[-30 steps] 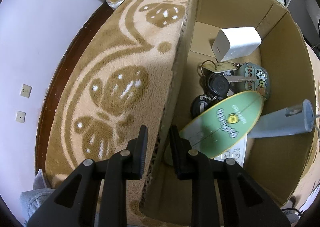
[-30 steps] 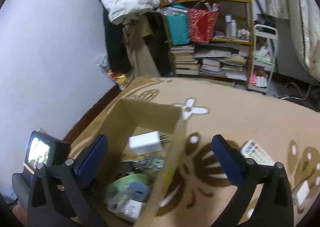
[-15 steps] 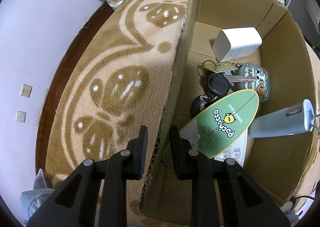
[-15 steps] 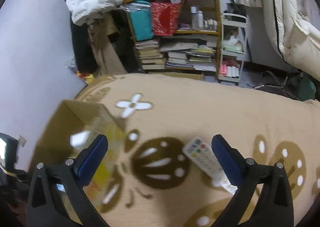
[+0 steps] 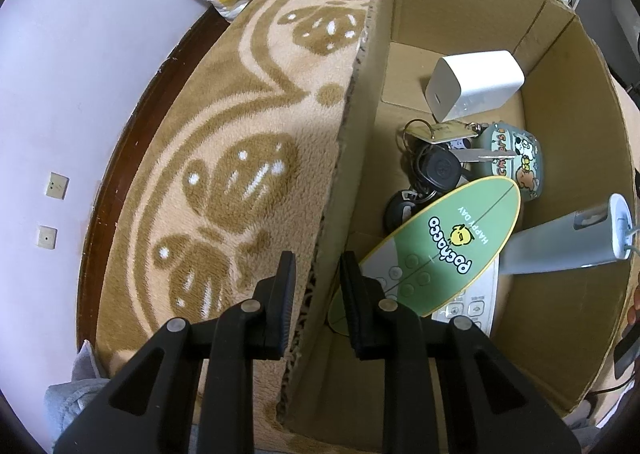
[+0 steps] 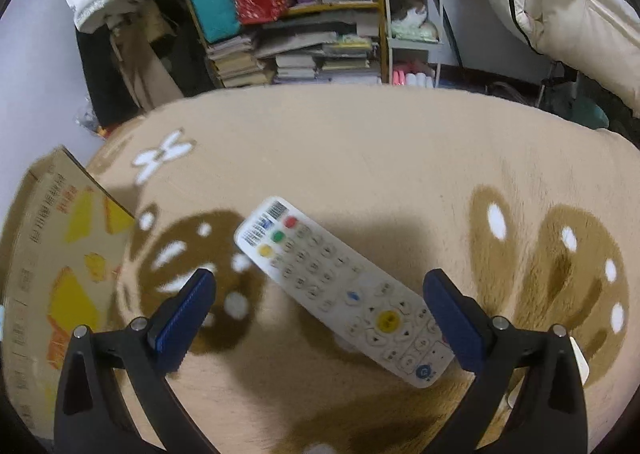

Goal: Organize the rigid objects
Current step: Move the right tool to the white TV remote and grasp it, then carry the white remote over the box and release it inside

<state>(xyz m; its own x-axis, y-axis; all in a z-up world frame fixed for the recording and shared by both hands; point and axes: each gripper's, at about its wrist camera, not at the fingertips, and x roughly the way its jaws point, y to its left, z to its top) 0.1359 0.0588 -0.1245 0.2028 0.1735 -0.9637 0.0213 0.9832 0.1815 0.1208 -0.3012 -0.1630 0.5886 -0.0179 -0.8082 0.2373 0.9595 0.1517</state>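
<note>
Left gripper [image 5: 316,286] pinches the cardboard box [image 5: 460,6] by its near wall, bracing it on the patterned rug [image 5: 224,158]. Right gripper [image 6: 318,310], fingers spread wide, hovers over the white remote [image 6: 340,286], lying diagonally just beside the box; squaring the pads across its narrow width should give the surest grasp.

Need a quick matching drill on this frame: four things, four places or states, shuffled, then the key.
Things
1. white remote
2. white charger
3. left hand-held gripper
4. right hand-held gripper

Places or states
A. straddling the cardboard box wall
B. inside the box, at the far end
C. on the rug, outside the box
D. open, above the remote

Pairs: 1-C, 2-B, 3-A, 4-D
</note>
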